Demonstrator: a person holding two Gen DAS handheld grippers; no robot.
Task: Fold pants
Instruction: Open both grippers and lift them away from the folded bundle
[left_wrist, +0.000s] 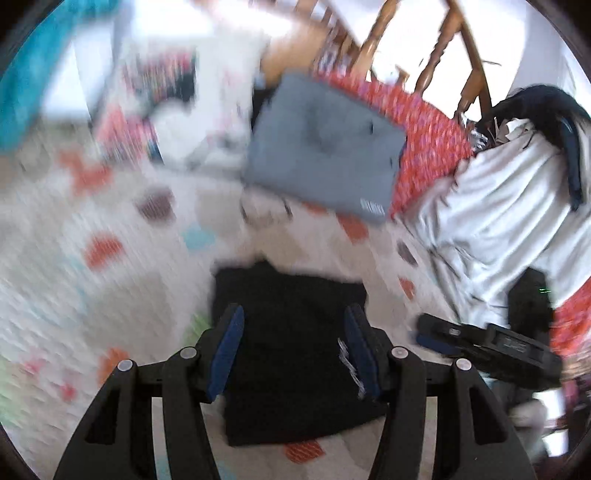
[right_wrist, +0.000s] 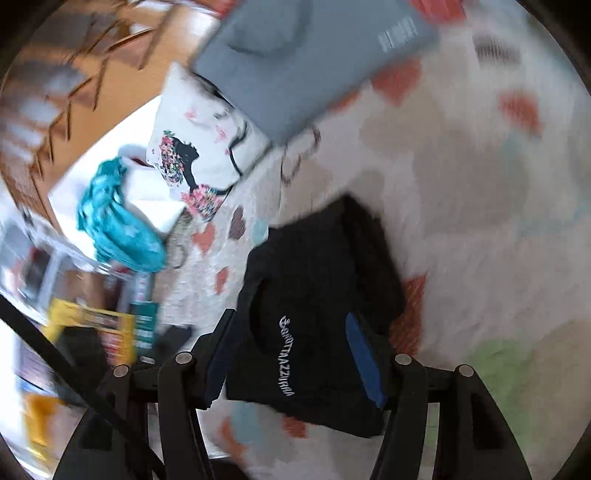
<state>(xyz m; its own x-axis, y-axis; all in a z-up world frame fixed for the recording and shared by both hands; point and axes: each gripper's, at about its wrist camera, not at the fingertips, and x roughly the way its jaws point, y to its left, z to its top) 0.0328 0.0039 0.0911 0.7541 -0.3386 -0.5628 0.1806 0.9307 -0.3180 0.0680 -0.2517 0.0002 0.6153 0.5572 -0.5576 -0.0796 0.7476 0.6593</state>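
The black pants (left_wrist: 291, 350) lie folded into a compact rectangle on a white bedspread with coloured hearts. White lettering shows on them in the right wrist view (right_wrist: 317, 321). My left gripper (left_wrist: 293, 350) is open above the pants, jaws wide apart, nothing between them. My right gripper (right_wrist: 291, 354) is open too, straddling the lettered end of the pants from above. The right gripper also shows in the left wrist view (left_wrist: 487, 347) at the right, beside the pants. Both views are motion-blurred.
A grey folded garment (left_wrist: 325, 155) lies beyond the pants, also in the right wrist view (right_wrist: 306, 55). A white garment (left_wrist: 498, 221) and red patterned cloth (left_wrist: 424, 125) lie right. A wooden chair (left_wrist: 443, 48) stands behind. A printed pillow (right_wrist: 199, 147) and teal cloth (right_wrist: 118, 221) lie left.
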